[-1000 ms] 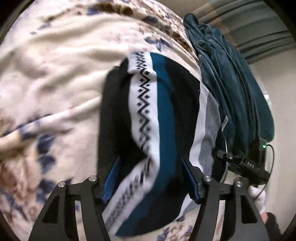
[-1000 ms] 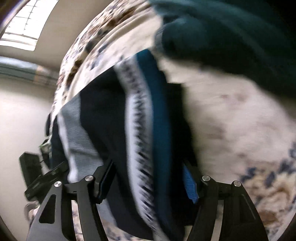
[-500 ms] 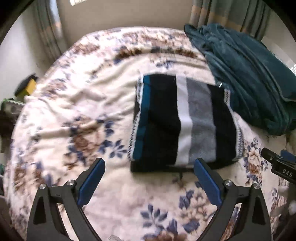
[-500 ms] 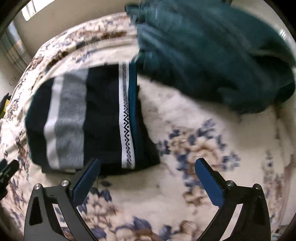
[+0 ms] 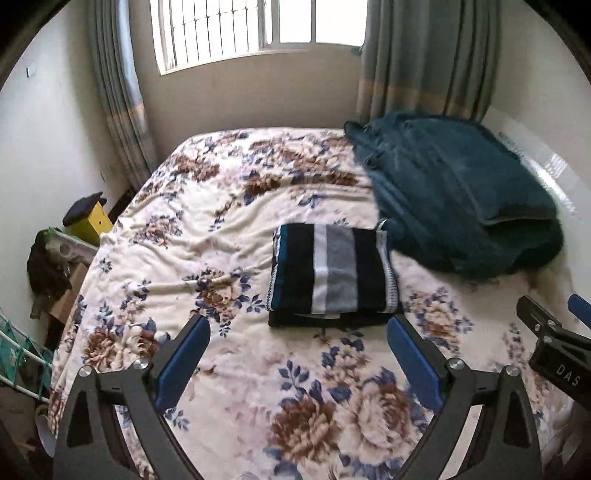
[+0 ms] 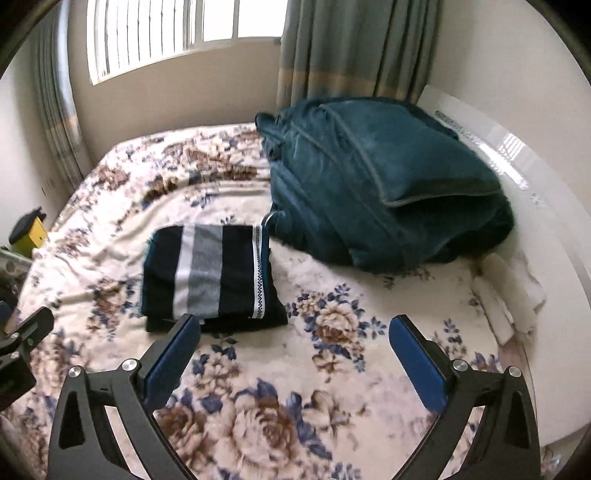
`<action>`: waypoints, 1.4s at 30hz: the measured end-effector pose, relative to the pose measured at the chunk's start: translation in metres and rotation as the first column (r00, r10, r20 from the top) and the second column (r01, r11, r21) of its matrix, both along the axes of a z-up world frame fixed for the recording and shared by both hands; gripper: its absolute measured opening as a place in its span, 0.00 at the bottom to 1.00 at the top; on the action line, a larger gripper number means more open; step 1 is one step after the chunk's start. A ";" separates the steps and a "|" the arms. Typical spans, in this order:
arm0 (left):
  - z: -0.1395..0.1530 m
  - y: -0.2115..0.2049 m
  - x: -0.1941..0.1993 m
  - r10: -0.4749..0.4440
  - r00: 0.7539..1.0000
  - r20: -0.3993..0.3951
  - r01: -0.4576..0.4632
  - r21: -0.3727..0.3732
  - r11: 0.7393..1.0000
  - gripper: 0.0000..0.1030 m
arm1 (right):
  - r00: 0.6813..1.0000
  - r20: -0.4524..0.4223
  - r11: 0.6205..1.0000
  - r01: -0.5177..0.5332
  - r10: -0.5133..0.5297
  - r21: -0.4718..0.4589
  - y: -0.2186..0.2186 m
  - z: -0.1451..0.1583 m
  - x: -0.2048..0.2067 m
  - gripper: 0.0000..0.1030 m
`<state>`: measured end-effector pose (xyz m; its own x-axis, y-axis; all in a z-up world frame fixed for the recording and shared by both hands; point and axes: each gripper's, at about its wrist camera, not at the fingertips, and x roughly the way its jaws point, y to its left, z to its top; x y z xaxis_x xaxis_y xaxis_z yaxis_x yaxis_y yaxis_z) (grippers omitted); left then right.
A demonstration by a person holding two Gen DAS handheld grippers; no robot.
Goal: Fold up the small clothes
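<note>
A bed with a floral blanket (image 5: 229,236) fills the middle of the frame. A heaped teal blanket (image 5: 454,199) lies at its upper right. Above are a barred window (image 5: 255,29) and grey-green curtains (image 5: 424,59). A yellow box (image 5: 90,221) sits at the left edge.

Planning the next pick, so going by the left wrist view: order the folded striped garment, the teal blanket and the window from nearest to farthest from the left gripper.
1. Folded striped garment, just ahead of the left gripper on the bed.
2. Teal blanket, beyond it to the right.
3. Window, on the far wall.
</note>
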<state>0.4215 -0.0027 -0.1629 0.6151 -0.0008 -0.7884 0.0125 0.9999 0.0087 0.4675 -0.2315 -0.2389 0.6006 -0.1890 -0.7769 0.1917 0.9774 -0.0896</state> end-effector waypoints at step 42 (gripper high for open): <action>0.203 -0.013 -0.194 0.034 0.990 0.137 -0.035 0.001 0.999 1.00 | 0.970 0.209 0.992 -0.129 0.124 0.008 0.010 0.300 -0.260 1.00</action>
<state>0.2280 -0.0157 0.0397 0.7170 0.0249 -0.6966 -0.0234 0.9997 0.0116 0.2073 -0.2217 0.0613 0.7671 -0.0861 -0.6357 0.0787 0.9961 -0.0400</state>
